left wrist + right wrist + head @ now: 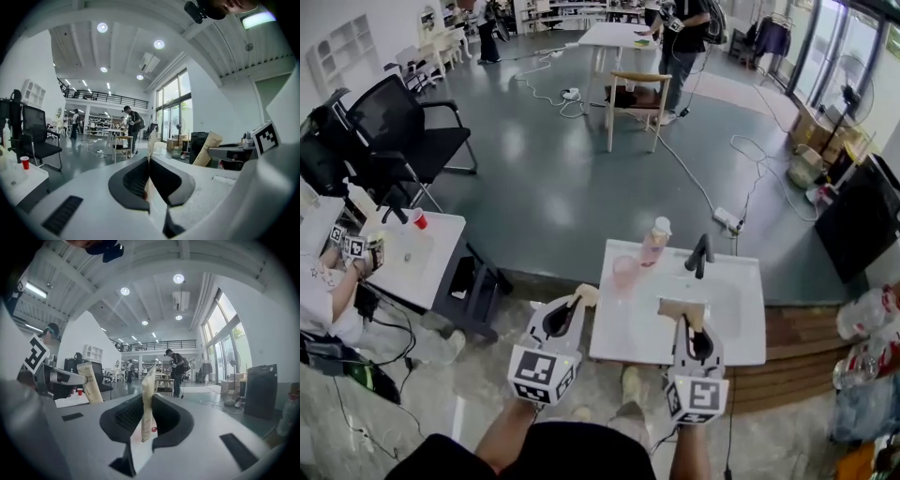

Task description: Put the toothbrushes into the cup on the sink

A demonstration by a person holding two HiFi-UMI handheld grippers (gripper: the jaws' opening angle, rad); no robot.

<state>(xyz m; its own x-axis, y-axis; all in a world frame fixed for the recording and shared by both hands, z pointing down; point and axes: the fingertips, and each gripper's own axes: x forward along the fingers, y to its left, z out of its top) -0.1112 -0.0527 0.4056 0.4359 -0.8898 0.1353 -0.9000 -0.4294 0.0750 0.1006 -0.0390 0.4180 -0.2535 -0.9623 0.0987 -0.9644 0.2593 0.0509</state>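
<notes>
Both grippers point upward, each with a flat beige paper toothbrush pack in it. My left gripper point(574, 304) is shut on one pack point(585, 294), just off the left edge of the white sink point(731, 328). That pack shows edge-on point(150, 151) between the jaws of the left gripper point(149, 161). My right gripper point(685, 325) is shut on the other pack point(679, 308) over the sink's front. In its own view the right gripper point(146, 404) clamps this pack point(147, 394). A pink cup point(625, 273) stands at the sink's back left.
A pink bottle point(655, 240) and a black faucet point(700, 255) stand at the back of the sink. A small white table point(431, 272) with a red cup point(419, 218) and a black office chair point(398, 131) are to the left. Cables and a power strip point(727, 220) lie on the floor beyond.
</notes>
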